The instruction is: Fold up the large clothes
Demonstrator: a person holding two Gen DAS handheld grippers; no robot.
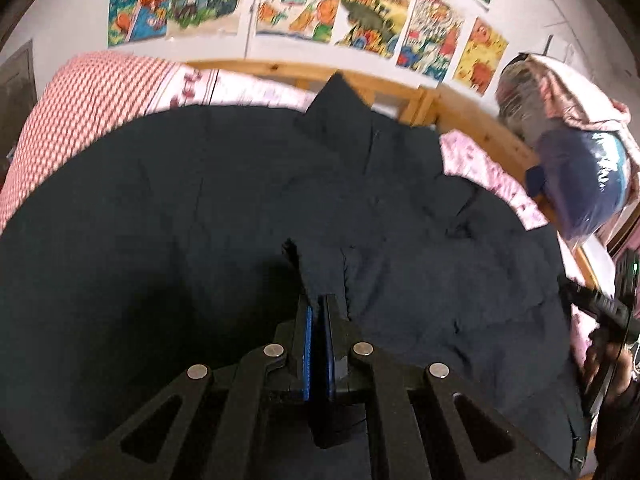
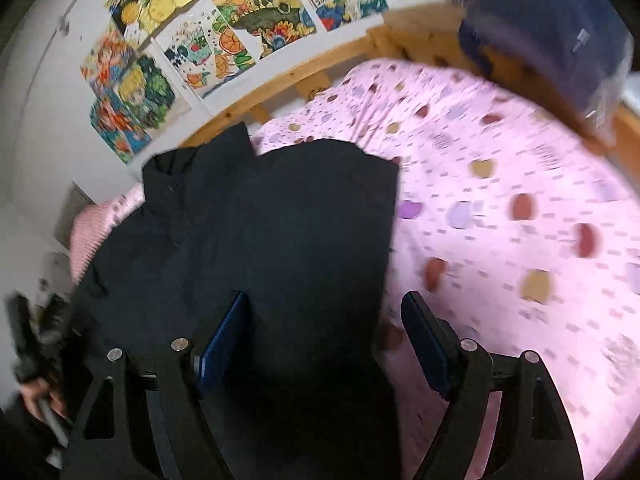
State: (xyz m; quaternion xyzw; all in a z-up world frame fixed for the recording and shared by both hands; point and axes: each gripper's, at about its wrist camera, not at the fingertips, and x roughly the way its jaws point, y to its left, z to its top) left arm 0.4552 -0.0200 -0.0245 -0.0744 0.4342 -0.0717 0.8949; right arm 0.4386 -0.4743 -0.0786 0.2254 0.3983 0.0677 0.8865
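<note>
A large black garment (image 1: pixel 240 200) lies spread over the bed and fills most of the left wrist view. My left gripper (image 1: pixel 318 300) is shut on a raised flap of this black fabric, pinched between its blue pads. The collar end (image 1: pixel 340 96) points toward the wooden headboard. In the right wrist view the same black garment (image 2: pixel 260 220) covers the left half of the bed. My right gripper (image 2: pixel 328 300) hangs open just above the garment's right edge, with its left finger over the cloth and its right finger over the pink sheet (image 2: pixel 500 220).
A wooden bed frame (image 1: pixel 280 70) runs along a white wall with colourful drawings (image 1: pixel 280 4). A red-checked pillow (image 1: pixel 80 92) lies at the left. A blue bundle in clear plastic (image 1: pixel 580 176) sits on the right rail. A person's hand (image 2: pixel 38 396) shows at the lower left.
</note>
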